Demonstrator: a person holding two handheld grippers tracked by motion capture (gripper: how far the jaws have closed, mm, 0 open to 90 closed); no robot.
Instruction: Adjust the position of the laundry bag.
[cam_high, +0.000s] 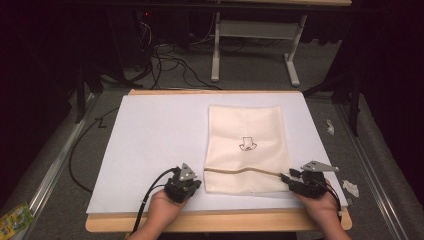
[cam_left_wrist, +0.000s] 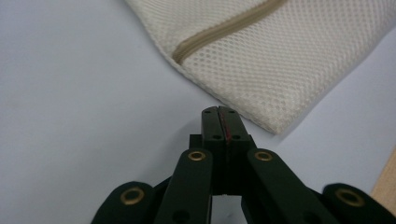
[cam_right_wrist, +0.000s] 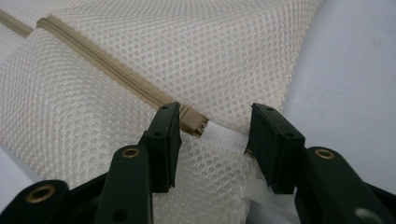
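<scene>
A cream mesh bag (cam_high: 245, 145) lies flat on the white sheet (cam_high: 150, 135), with a small black drawing at its middle and a tan zipper (cam_high: 240, 171) running across near its front edge. My right gripper (cam_high: 285, 177) is at the zipper's right end. In the right gripper view its jaws (cam_right_wrist: 215, 128) bracket the tan slider (cam_right_wrist: 192, 122) and a white tab (cam_right_wrist: 226, 136), touching both. My left gripper (cam_high: 198, 185) sits just off the bag's front left corner. Its jaws (cam_left_wrist: 218, 112) are shut and empty, a little short of the mesh (cam_left_wrist: 280, 60).
The sheet covers a wooden tabletop (cam_high: 215, 222) whose edge runs along the front. Black cables (cam_high: 170, 65) and a white frame's legs (cam_high: 216, 50) stand on the floor behind. White scraps (cam_high: 350, 187) lie right of the table, a green packet (cam_high: 12, 220) at the far left.
</scene>
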